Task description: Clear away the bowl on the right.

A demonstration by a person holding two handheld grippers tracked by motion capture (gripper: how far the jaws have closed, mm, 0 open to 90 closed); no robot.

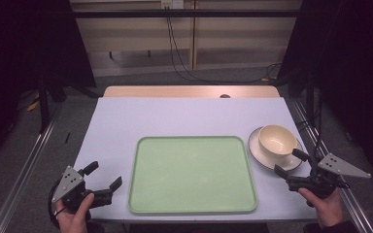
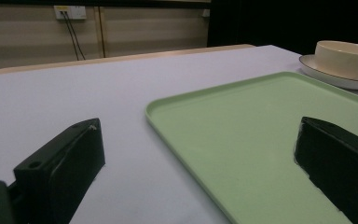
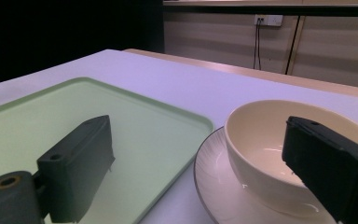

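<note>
Now, left gripper [image 1: 105, 176] spread wide beside green tray [image 1: 192, 204], right gripper [image 1: 290, 163] spread wide over saucer [image 1: 256, 148], both empty.

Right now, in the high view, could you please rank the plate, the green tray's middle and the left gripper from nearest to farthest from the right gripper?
1. Plate, just ahead of the right gripper, holding the bowl.
2. Green tray, centre of the table.
3. Left gripper, at the table's far left edge.

A pale green tray [image 1: 192, 174] lies on a lavender-white table [image 1: 175, 116], beside a cream bowl [image 1: 277, 140] and saucer [image 1: 257, 145].
</note>
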